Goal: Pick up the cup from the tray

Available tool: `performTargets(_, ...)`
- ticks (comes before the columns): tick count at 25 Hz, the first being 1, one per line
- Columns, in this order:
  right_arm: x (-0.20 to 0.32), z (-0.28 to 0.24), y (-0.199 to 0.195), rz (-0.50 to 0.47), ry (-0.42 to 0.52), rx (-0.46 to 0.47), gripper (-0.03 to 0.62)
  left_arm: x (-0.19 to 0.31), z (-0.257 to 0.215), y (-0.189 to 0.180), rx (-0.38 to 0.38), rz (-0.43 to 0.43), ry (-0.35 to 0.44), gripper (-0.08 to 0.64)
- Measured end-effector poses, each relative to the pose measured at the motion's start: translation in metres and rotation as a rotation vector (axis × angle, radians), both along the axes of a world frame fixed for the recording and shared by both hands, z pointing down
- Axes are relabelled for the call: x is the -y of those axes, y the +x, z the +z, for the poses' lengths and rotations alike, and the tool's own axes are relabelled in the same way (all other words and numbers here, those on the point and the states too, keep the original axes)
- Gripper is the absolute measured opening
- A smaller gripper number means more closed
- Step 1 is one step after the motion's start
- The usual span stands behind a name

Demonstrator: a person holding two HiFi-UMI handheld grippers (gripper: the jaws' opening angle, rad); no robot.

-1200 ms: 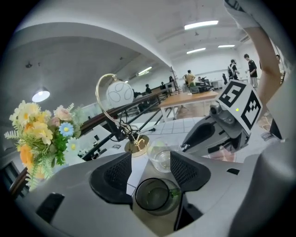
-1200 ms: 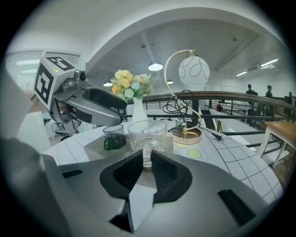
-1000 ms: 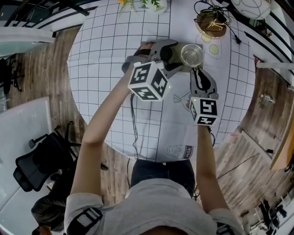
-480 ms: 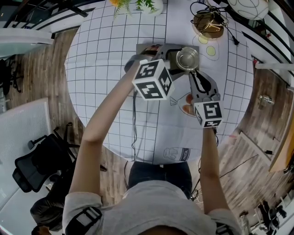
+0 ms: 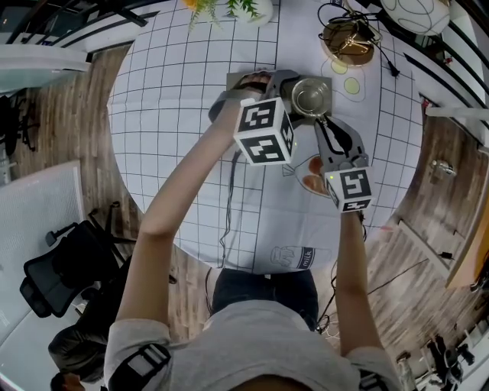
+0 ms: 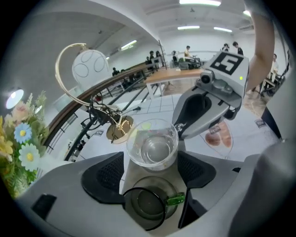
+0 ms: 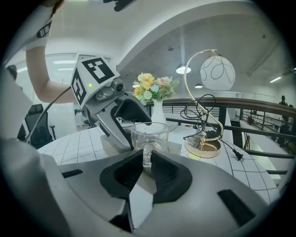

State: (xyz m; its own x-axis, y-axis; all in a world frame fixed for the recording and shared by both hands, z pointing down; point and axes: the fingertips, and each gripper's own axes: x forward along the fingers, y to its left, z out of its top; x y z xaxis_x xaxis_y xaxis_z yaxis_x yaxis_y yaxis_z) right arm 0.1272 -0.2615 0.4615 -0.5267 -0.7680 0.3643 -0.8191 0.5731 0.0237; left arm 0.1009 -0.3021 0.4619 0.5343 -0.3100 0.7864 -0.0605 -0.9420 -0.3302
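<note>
The clear glass cup (image 5: 312,97) is at the right end of the grey tray (image 5: 238,79). My right gripper (image 5: 325,120) comes in from the near side and is shut on the cup's handle (image 7: 147,156). My left gripper (image 5: 286,85) reaches over the tray from the left. Its jaws have just been opening, and the cup (image 6: 152,147) stands between their far ends with the pads (image 6: 109,172) apart from the glass. Under the left jaws a second glass cup with a green handle (image 6: 149,203) sits on the tray (image 6: 131,172).
A gold-based lamp (image 5: 350,42) with a trailing cable stands just beyond the tray on the right. A vase of flowers (image 5: 244,9) is at the table's far edge. An orange fish print (image 5: 312,181) marks the checked cloth near my right gripper.
My left gripper has shifted to the right and down over the tray, and its jaws stand wider. The right gripper and the cup have stayed where they were.
</note>
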Motion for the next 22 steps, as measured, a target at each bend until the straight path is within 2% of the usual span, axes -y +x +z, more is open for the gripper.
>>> performTargets(2, 0.0, 0.0, -0.002, -0.006, 0.004, -0.002, 0.049, 0.001, 0.008, -0.003, 0.069, 0.027, 0.029, 0.37)
performTargets(3, 0.001, 0.0, -0.002, -0.007, 0.004, -0.001, 0.049, 0.001, 0.01, -0.004, 0.081, 0.034, 0.033, 0.37)
performTargets(12, 0.004, 0.0, -0.001, -0.002, 0.011, 0.015, 0.049, 0.002, 0.006, -0.005, 0.076, 0.027, 0.04, 0.334)
performTargets(16, 0.007, -0.001, 0.004, 0.013, 0.019, 0.041, 0.05, 0.002, 0.0, -0.006, 0.056, 0.001, 0.042, 0.256)
performTargets(18, 0.007, -0.002, 0.005, 0.019, 0.02, 0.05, 0.049, 0.003, -0.001, -0.007, 0.042, -0.014, 0.046, 0.239)
performTargets(22, 0.006, -0.002, 0.006, 0.006, 0.028, 0.038, 0.049, 0.009, -0.006, -0.012, 0.02, -0.043, 0.088, 0.314)
